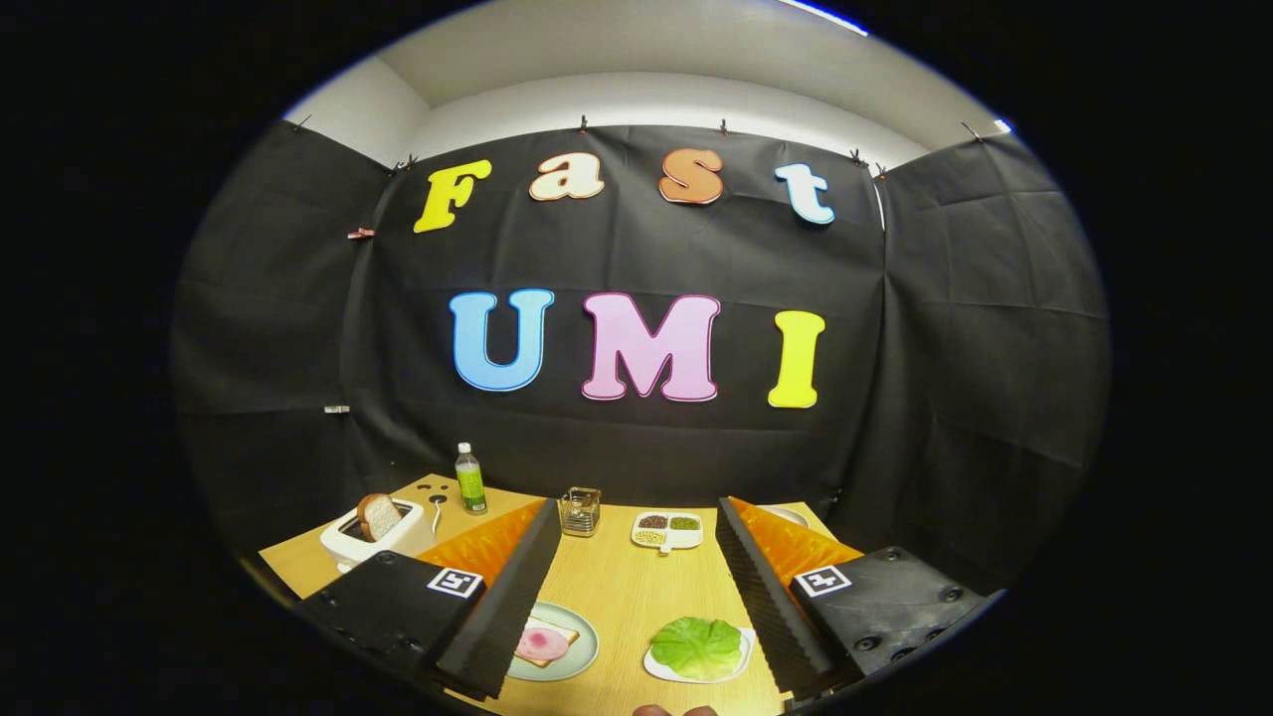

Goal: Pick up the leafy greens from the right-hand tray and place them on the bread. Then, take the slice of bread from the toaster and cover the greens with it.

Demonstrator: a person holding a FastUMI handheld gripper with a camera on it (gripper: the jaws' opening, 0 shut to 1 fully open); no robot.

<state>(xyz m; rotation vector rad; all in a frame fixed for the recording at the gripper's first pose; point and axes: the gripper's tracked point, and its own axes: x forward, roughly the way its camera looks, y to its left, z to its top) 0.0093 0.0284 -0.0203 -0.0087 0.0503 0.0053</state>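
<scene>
Crinkled leafy greens lay on a white tray on the wood-grain tabletop, between the tool's wide-apart ridged fingers; beside it, ham-topped bread; toaster beyond.

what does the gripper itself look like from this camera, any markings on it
The gripper has two long fingers with ribbed, saw-toothed inner faces. Each sits on a dark block body fastened with screws and carries a square black-and-white tag. No cables show.
</scene>
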